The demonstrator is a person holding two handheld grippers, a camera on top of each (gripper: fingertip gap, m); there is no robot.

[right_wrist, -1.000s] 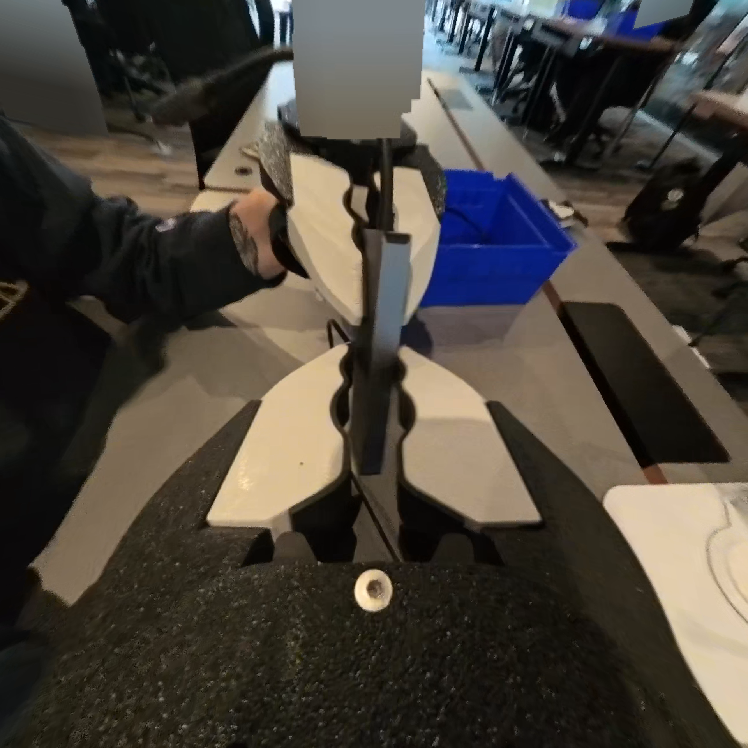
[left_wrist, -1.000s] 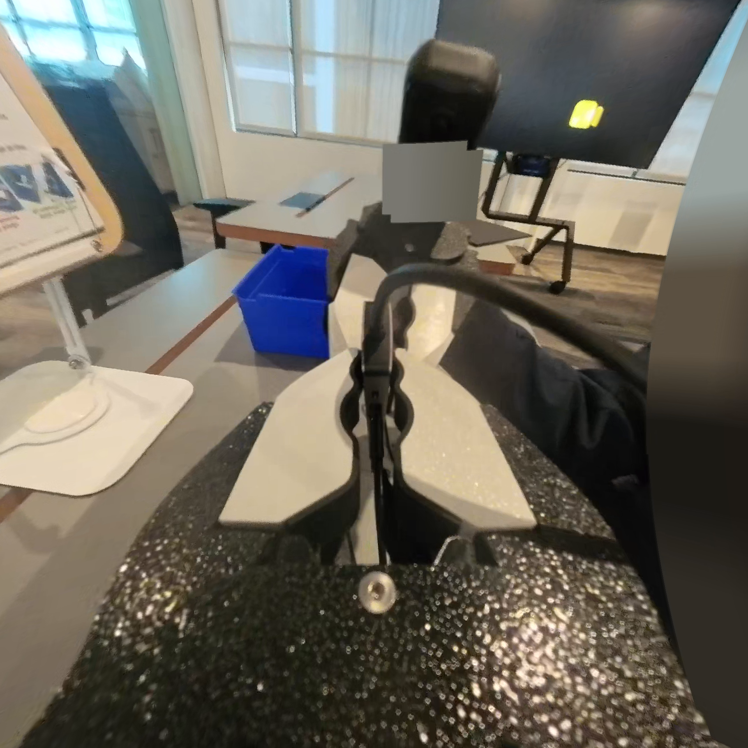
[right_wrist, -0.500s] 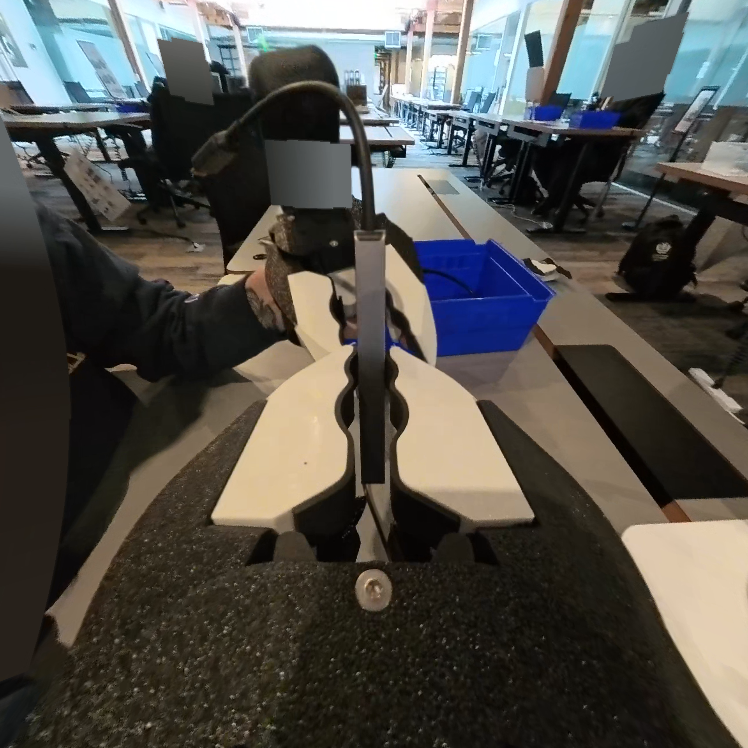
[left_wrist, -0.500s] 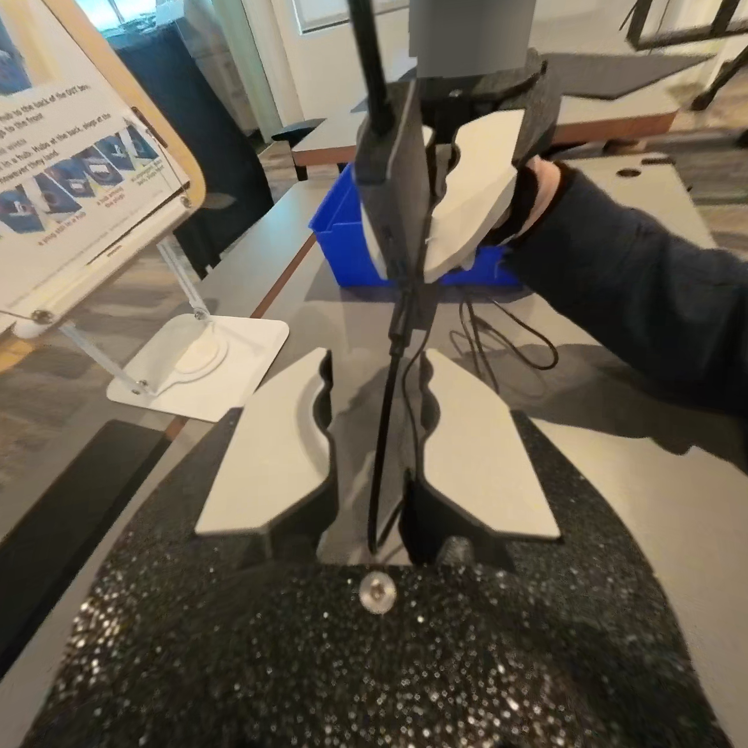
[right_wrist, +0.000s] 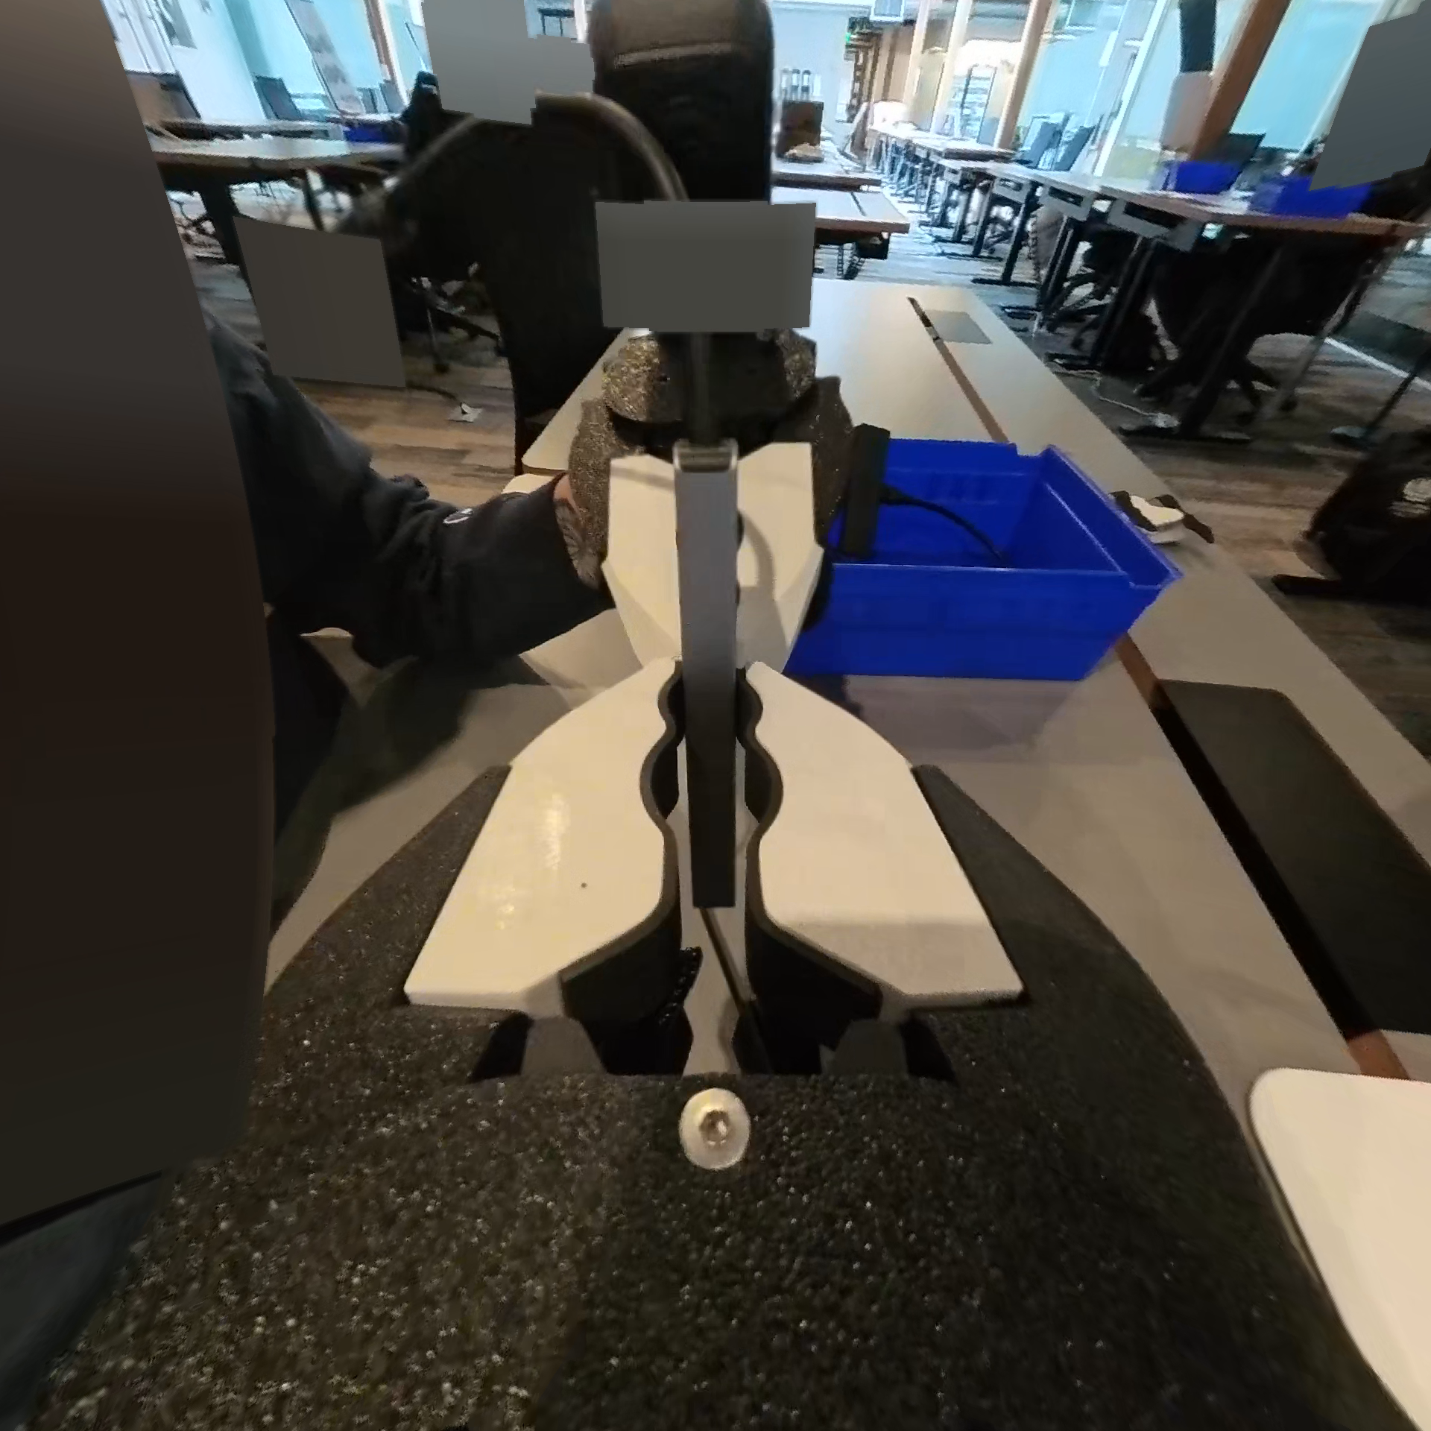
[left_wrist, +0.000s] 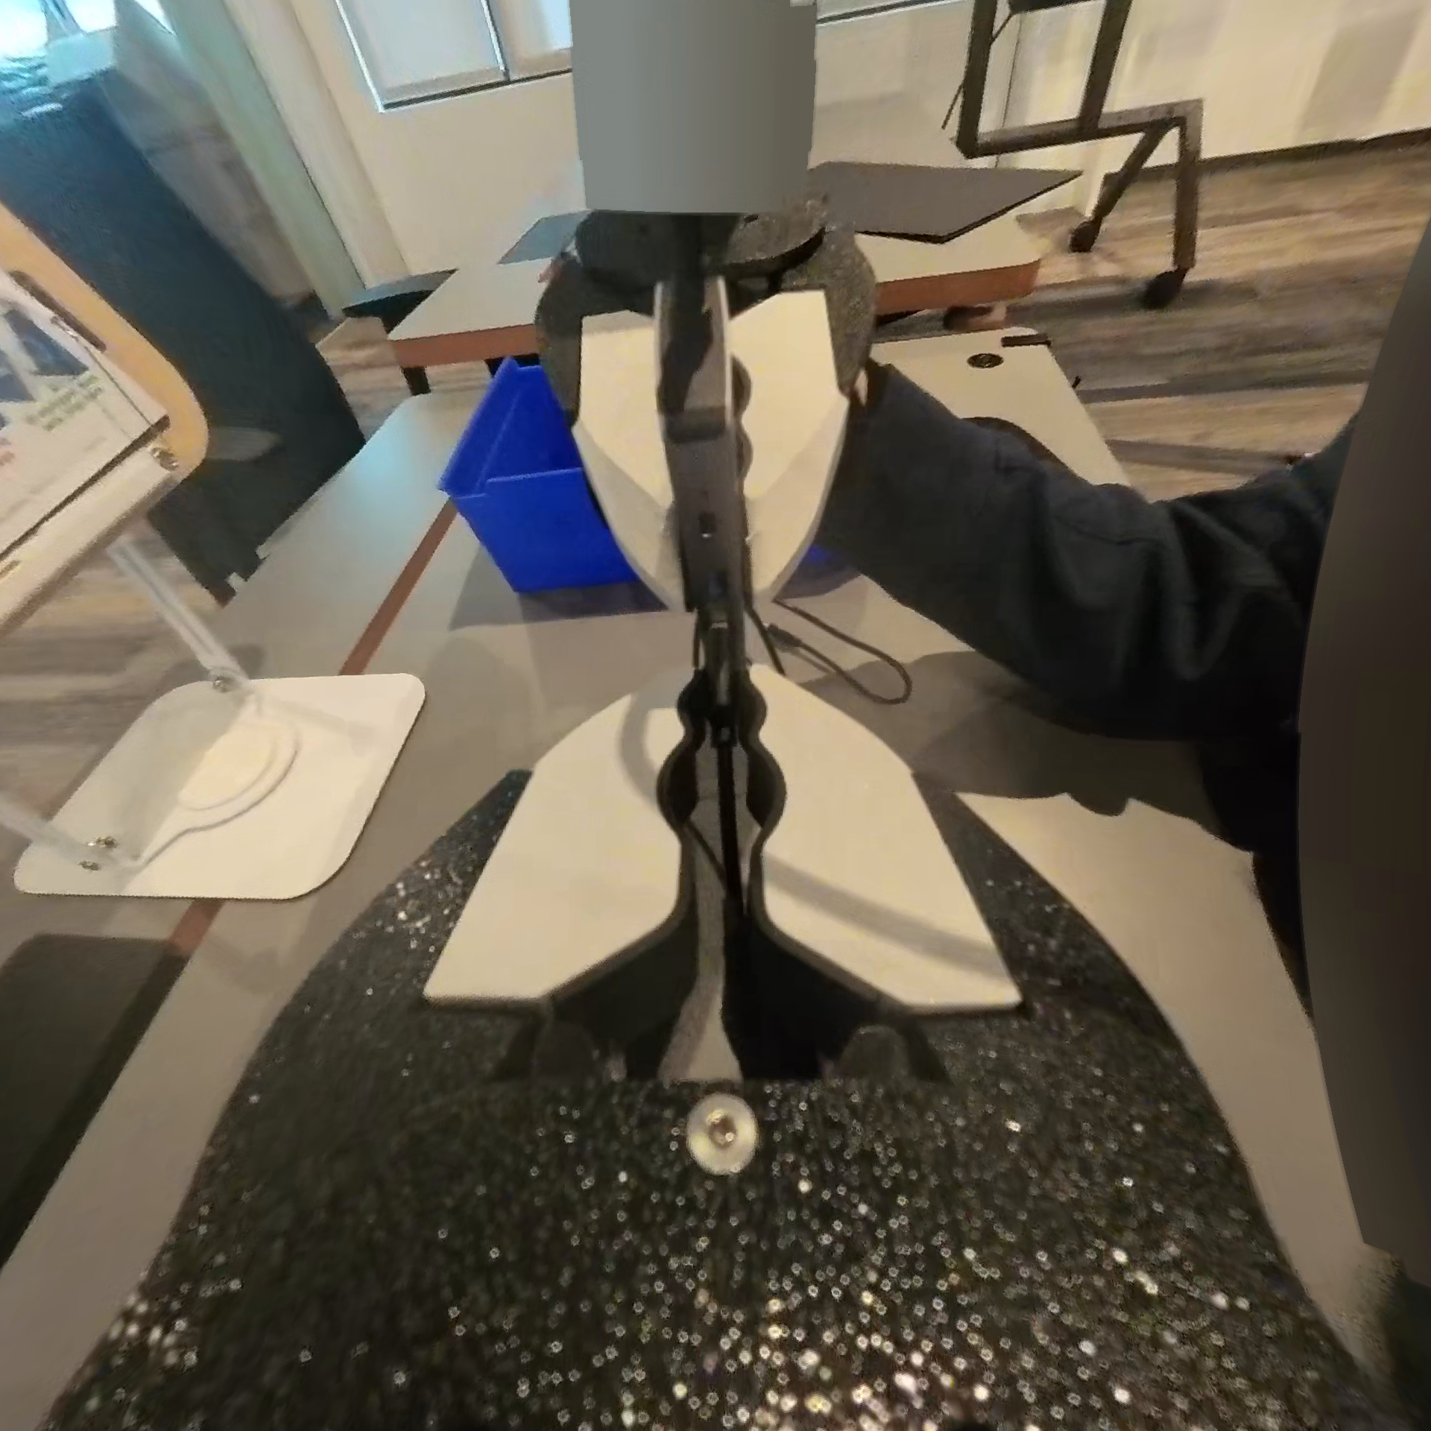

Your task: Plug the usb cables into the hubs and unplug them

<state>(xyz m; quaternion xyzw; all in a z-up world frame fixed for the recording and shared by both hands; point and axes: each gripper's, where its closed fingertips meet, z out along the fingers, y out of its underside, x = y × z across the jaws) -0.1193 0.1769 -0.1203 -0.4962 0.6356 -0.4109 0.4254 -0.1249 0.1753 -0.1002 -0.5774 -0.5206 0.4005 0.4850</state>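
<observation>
Right gripper (right_wrist: 708, 782) clamped on slim, rigid grey hub (right_wrist: 706, 619), held upright above tabletop (right_wrist: 1045, 774). Left gripper (left_wrist: 720, 736) pinched on thin cable's plug (left_wrist: 718, 658), meeting hub's port edge. Likely light, slippery; best gripped by plug body, never limp cord.

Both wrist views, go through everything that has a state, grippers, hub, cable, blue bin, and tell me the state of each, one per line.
Left gripper: shut on the USB cable.
Right gripper: shut on the hub.
USB cable: plug end at the hub's lower end; whether seated cannot be told.
Hub: grey, held upright, edge-on.
Blue bin: open-topped, on the table, holding a black device with a cable.
</observation>
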